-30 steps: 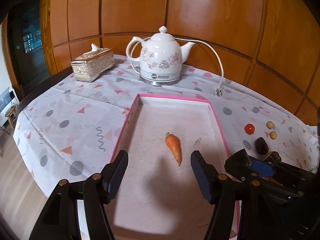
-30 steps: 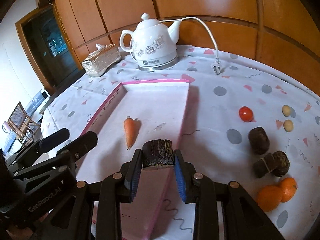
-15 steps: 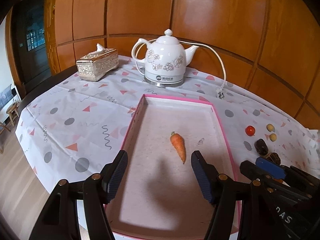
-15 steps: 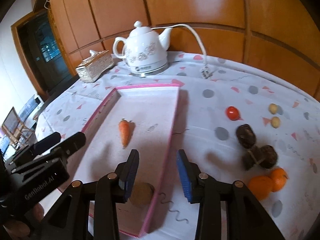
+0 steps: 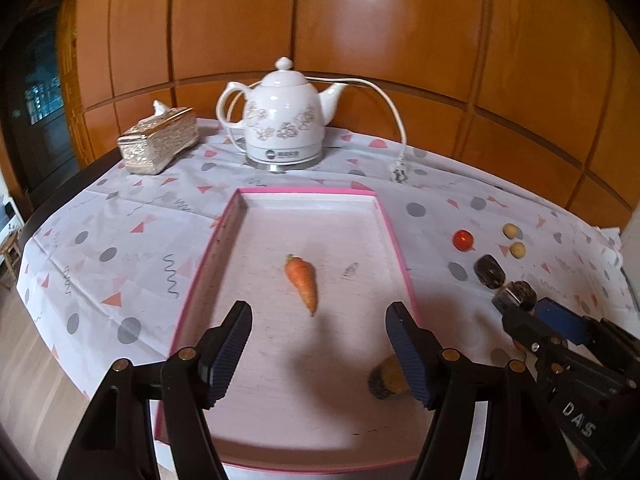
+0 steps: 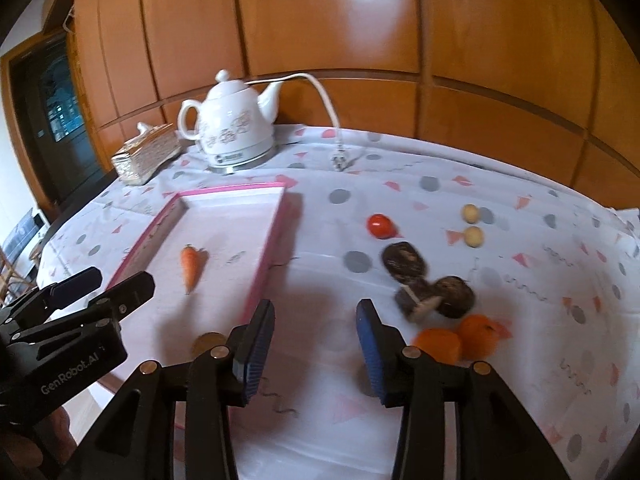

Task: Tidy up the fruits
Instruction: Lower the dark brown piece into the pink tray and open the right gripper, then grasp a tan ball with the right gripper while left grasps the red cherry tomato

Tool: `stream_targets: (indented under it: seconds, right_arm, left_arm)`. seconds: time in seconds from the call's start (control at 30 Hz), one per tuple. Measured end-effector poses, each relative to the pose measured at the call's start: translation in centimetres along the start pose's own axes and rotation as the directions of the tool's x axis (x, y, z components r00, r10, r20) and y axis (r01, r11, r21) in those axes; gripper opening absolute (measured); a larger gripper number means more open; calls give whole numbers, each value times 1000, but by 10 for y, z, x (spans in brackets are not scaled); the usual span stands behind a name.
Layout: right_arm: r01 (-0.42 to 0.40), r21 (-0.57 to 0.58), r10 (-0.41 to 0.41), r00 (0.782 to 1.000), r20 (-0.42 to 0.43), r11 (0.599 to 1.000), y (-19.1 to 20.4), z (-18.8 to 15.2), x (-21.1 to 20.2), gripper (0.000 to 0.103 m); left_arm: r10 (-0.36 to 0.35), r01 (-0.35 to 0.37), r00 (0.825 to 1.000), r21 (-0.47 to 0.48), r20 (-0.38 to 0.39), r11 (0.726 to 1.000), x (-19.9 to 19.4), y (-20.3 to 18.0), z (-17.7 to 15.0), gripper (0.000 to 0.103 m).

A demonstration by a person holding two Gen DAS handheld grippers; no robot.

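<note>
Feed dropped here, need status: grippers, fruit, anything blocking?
Both grippers empty: left gripper open over pink tray, right gripper just opening. Carrot and brown piece in tray. Nothing in the way.

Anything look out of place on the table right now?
Nothing spilled or damaged. Odd bits: an orange carrot lies in the pink-rimmed tray meant for fruit, beside a dark-skinned cut piece, and the white ceramic kettle's plug lies loose on the tablecloth.
</note>
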State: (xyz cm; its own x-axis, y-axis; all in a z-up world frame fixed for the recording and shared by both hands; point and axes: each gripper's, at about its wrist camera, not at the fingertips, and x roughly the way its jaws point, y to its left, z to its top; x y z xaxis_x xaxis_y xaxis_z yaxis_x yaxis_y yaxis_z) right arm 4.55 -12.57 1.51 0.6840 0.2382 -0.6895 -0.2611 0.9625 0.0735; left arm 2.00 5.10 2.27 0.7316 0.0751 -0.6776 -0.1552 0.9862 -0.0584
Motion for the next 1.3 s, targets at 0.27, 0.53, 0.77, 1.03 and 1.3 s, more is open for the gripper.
stream_targets:
  seconds: [0.27, 0.53, 0.77, 1.03, 1.3]
  right_arm:
    - [78, 92, -78, 997, -8, 993, -48, -12, -11, 43]
    - [165, 200, -159, 986, -44, 966, -99, -26, -18, 43]
    - [191, 240, -183, 981, -57, 952, -118, -32, -21, 43]
    - [209, 273, -198, 978, -67, 939, -135, -33, -19, 43]
    - [172, 294, -156, 985, -78, 940, -154, -14, -5, 43]
  left_arm:
    - [-73, 74, 997, 66, -22, 995, 2, -27, -3, 70]
    - [-148, 153, 988, 122, -51, 981, 5, -57, -4, 70]
    - [-170, 180, 983, 155, -74, 971, 12, -75, 0, 70]
    - [-196, 210, 976, 174, -94, 962, 20, -91, 7, 69]
    - [-226, 248, 965, 184, -133, 951, 33, -105, 14, 57]
